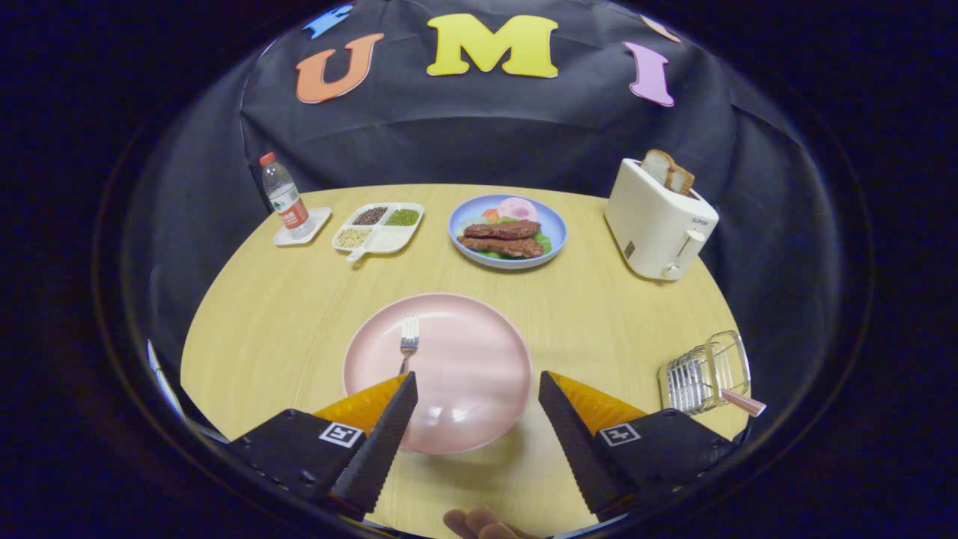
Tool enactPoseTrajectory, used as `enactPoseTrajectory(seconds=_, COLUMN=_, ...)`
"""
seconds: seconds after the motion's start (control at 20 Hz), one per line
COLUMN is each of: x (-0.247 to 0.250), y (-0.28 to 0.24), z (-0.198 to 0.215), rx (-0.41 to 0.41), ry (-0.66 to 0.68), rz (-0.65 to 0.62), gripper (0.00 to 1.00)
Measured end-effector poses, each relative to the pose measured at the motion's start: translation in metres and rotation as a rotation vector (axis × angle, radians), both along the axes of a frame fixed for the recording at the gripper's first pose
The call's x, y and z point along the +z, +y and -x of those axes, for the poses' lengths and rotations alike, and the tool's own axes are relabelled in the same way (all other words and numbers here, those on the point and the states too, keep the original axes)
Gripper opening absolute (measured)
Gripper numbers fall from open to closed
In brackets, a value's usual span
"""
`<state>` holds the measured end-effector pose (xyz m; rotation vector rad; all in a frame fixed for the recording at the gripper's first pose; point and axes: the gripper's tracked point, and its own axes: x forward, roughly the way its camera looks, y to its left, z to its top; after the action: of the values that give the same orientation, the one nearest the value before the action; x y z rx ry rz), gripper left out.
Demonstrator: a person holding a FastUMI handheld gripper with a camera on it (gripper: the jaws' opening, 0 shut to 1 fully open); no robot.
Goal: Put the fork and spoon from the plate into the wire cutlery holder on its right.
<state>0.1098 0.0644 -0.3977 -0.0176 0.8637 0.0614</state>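
The gripper hovers with fingers spread wide, holding nothing. Just ahead, at eleven o'clock by the left fingertip, a silver metal fork lies on the round pink plate. At three o'clock stands the wire cutlery holder, a patterned handle protruding.

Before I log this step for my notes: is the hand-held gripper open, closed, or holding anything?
Hand-held gripper: open, holding nothing, fingers spread over the near side of the pink plate.

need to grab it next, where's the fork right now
In the gripper view the fork lies on the pink plate, just ahead of the left finger of the open gripper.
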Motion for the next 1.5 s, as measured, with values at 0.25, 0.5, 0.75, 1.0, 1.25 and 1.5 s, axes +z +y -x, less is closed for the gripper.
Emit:
enactPoseTrajectory(seconds=0.25, x=-0.033, y=0.036, z=-0.006, rx=0.015, ry=-0.018, rz=0.024, gripper=0.98)
enactPoseTrajectory(seconds=0.5, x=-0.058, y=0.049, z=-0.018, rx=-0.006, ry=-0.022, rz=0.025, gripper=0.85)
enactPoseTrajectory(seconds=0.75, x=-0.072, y=0.056, z=-0.023, rx=-0.041, ry=-0.008, rz=0.013, gripper=0.72)
enactPoseTrajectory(seconds=1.0, x=-0.082, y=0.059, z=-0.016, rx=-0.056, ry=0.022, rz=0.035, gripper=0.25)
enactPoseTrajectory(seconds=1.25, x=-0.081, y=0.065, z=-0.009, rx=-0.035, ry=0.076, rz=0.034, gripper=0.04)
enactPoseTrajectory(seconds=1.5, x=-0.055, y=0.06, z=-0.001, rx=0.007, ry=0.06, rz=0.024, gripper=0.03)
